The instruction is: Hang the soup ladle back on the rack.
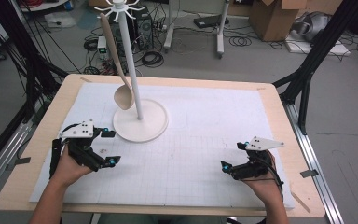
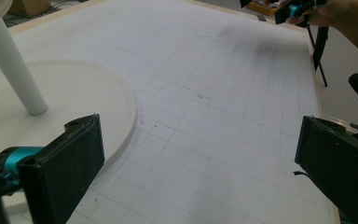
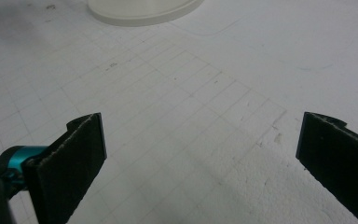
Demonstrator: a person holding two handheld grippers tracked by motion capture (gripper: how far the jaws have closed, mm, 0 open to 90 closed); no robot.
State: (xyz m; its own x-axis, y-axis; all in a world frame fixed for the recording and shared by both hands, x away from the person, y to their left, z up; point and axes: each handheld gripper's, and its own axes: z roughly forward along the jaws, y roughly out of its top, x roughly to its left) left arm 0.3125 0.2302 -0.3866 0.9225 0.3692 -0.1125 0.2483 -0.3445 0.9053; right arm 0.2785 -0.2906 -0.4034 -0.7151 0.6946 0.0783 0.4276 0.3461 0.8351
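One counter (image 1: pixel 279 112), wooden-edged, its top covered by one white gridded mat (image 1: pixel 205 135). On the mat's far left stands one white rack (image 1: pixel 133 79): a round base, a single upright pole, and a crown of hooks at the top. One wooden ladle (image 1: pixel 116 60) hangs from a hook, bowl down and just above the base, handle slanting up beside the pole (hung this way it likely stays clear of the mat and can be lifted off by the handle). Two hand-held grippers, one per hand. The left gripper (image 1: pixel 110 147) rests low over the mat just beside the near-left rim of the base, jaws spread wide with nothing between them; its own view shows the base rim and the foot of the pole close ahead, which suggests it is placed to work at the rack. The right gripper (image 1: pixel 232 155) sits well apart at the near right of the mat, jaws likewise wide and empty, apparently parked in a ready position. Item count: one rack, one ladle, two grippers, one mat.
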